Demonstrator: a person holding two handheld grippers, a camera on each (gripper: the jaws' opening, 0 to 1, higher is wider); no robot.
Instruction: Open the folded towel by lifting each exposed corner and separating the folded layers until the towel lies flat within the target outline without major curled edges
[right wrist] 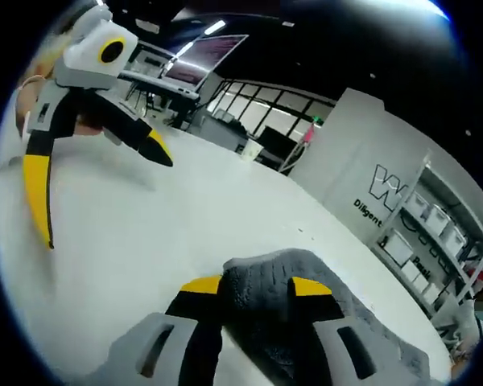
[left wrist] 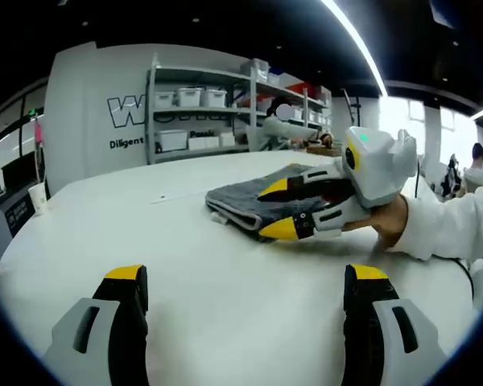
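Towel (left wrist: pixel 262 197), grey and still folded, sits mid-frame on the white worktop (left wrist: pixel 185 265); the right gripper (left wrist: pixel 283 209) straddles its near corner, jaws apart. The left gripper (left wrist: pixel 245 277) waits open. Soft, limp cloth: pinch a top-layer corner.

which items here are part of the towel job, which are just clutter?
Job:
- grey folded towel
- right tongs, jaws astride the towel's edge
- left tongs, open over the bare white table

Clutter:
- paper cup at the table's edge
- shelving rack with white bins
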